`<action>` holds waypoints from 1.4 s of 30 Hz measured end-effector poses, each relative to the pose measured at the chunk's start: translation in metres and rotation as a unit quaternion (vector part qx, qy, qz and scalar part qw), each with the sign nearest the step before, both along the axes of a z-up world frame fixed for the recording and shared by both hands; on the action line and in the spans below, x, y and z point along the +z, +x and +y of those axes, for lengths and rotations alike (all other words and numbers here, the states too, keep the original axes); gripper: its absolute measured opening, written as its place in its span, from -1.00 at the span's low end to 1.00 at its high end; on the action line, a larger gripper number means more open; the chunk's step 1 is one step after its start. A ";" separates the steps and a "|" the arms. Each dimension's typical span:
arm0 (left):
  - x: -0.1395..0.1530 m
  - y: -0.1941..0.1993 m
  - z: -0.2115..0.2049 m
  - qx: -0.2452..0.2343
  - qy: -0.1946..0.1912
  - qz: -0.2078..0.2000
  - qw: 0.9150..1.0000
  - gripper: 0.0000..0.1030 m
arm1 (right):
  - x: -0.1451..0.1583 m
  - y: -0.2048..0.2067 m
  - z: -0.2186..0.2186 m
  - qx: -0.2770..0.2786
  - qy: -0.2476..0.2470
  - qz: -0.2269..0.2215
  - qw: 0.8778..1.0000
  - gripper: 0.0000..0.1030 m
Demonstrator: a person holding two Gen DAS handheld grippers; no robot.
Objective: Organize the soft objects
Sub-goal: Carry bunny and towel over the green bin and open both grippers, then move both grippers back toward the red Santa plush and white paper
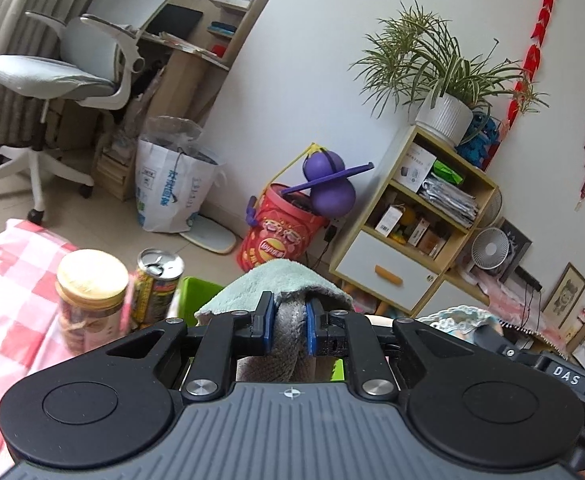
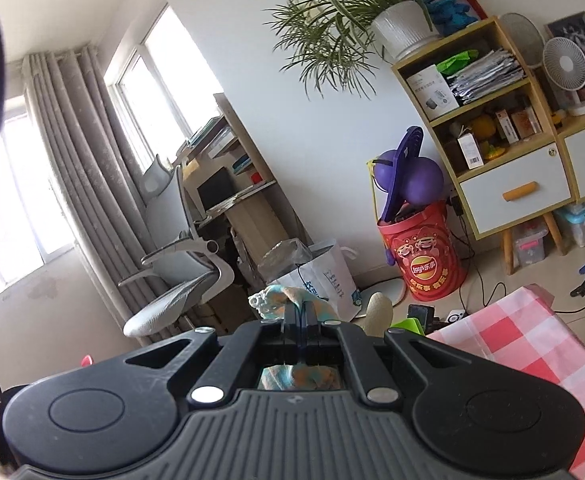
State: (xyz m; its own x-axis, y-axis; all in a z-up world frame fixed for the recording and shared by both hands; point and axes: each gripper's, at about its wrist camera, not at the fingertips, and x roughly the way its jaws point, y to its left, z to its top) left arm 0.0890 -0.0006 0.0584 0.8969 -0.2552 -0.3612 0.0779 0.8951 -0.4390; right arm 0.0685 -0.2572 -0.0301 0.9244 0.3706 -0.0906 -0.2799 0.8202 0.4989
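Observation:
In the left wrist view my left gripper (image 1: 290, 312) is shut on a thick towel (image 1: 280, 280), mint green on one side and grey on the other. The towel bulges up over the fingertips and hangs down between the jaws. My right gripper (image 2: 298, 312) is shut on a thin teal and orange patterned cloth (image 2: 276, 298) with a lacy edge, and more of it shows under the jaws. That same cloth (image 1: 452, 318) appears at the right of the left wrist view. Both are held up above a table with a pink checked tablecloth (image 1: 8, 280).
A cookie jar (image 1: 92, 296) and an open drink can (image 1: 158, 284) stand on the table beside a green bin (image 1: 196, 292). A cream soft object (image 2: 380, 312) sits near the tablecloth (image 2: 532, 340). Beyond are a red bucket (image 1: 280, 236), a shelf cabinet (image 1: 412, 232), a white bag (image 1: 172, 196) and an office chair (image 1: 60, 76).

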 end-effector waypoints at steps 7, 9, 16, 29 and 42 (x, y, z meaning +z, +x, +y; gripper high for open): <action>-0.009 0.028 -0.007 -0.006 -0.007 0.011 1.000 -0.73 | -0.002 0.035 0.004 0.009 -0.002 0.004 1.000 -0.95; -0.014 0.035 -0.008 -0.004 -0.010 0.017 1.000 -0.73 | -0.004 0.044 0.006 0.012 -0.001 0.009 1.000 -0.95; -0.023 0.060 -0.005 0.001 -0.025 0.026 0.999 -0.73 | -0.015 0.074 0.018 0.014 0.010 0.029 0.999 -0.95; -0.050 0.088 0.006 0.041 -0.043 0.057 0.997 0.28 | -0.037 0.110 0.037 -0.011 -0.014 0.066 0.998 -0.43; -0.030 0.056 0.009 0.036 -0.021 0.064 0.997 0.46 | -0.020 0.085 0.039 0.011 -0.043 0.071 0.996 -0.39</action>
State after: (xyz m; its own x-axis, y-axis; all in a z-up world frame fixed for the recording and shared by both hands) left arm 0.1450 0.0086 0.0287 0.8602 -0.2099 -0.4648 -0.0448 0.8767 -0.4789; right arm 0.1533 -0.2185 -0.0505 0.8915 0.3766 -0.2517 -0.2312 0.8561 0.4622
